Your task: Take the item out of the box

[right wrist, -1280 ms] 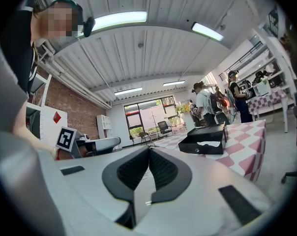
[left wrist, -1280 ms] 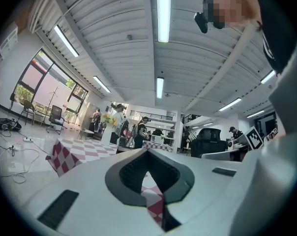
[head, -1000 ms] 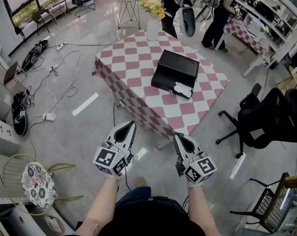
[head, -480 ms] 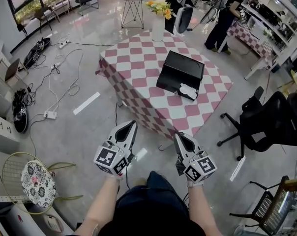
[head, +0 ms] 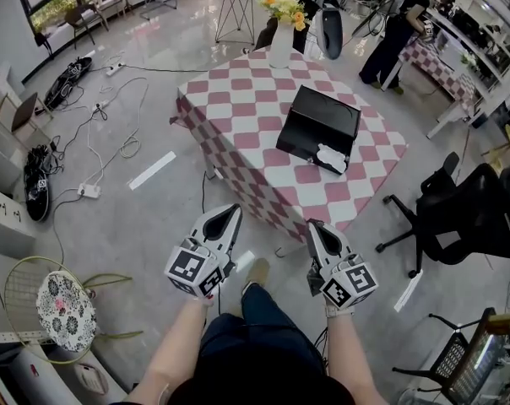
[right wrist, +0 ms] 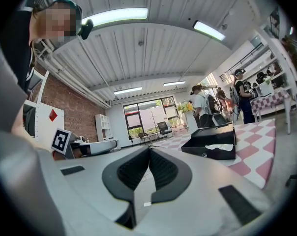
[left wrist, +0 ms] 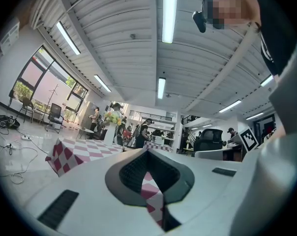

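1. The left gripper (head: 232, 213) is held low in front of the person, above the floor and well short of the table (head: 238, 99). Its own view shows the jaw tips together with nothing between them. Only checked cloth shows through the slot behind the tips.
2. The right gripper (head: 315, 225) is level with it, just beside it and not touching. Its jaws are also closed and empty.
3. The black box (head: 320, 123) lies on the checked table toward its right side, well apart from both grippers.
4. A white item (head: 331, 157) sits at the box's near end. It looks crumpled, and it is too small to tell what it is. I cannot tell whether it lies inside an open box or on top of a closed lid.
5. The right gripper view shows the box from its low side with the white patch along its front. The box's interior cannot be seen.
6. In the left gripper view the gripper's own body covers most of the table, so only a corner of the cloth shows and the box is hidden.
7. A vase (head: 281, 47) of flowers stands at the table's far edge.
8. A black office chair (head: 466, 213) stands to the right of the table. A wire-mesh stand (head: 470, 353) at the lower right is cut off by the frame's edge.
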`<move>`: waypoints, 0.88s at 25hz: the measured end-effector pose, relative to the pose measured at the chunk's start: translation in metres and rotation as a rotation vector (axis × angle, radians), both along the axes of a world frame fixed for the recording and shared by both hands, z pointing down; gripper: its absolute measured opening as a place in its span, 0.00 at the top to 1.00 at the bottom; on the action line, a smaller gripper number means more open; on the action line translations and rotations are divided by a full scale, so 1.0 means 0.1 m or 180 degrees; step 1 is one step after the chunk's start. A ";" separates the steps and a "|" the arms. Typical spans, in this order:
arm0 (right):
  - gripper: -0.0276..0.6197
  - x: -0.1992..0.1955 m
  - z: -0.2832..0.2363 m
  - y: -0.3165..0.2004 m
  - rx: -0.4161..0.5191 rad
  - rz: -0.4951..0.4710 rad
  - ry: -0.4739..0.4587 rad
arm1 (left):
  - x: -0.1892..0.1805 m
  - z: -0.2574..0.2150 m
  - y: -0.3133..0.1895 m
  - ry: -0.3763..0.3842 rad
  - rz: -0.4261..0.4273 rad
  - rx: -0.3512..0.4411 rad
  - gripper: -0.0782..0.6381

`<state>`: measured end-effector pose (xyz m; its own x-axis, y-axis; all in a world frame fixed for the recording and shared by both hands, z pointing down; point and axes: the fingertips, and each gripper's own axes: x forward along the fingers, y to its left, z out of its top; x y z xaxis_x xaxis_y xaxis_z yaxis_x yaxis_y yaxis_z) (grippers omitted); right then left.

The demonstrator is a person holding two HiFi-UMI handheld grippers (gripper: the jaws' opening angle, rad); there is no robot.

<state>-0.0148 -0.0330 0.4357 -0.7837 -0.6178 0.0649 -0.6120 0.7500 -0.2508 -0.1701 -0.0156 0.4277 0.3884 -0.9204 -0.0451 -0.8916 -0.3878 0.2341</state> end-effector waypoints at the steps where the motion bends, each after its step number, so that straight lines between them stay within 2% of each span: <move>1: 0.95 0.00 0.01 -0.02 -0.0013 0.0001 0.0005 | 0.00 0.01 -0.02 -0.0001 0.0008 -0.0009 0.88; 15: 0.95 0.04 0.30 -0.69 -0.0092 0.0072 0.0162 | 0.09 0.26 -0.64 -0.0011 0.0127 -0.0133 0.88; 22: 0.95 0.12 0.35 -1.08 0.0046 0.0135 0.0556 | 0.20 0.30 -1.06 -0.0007 0.0211 -0.0154 0.88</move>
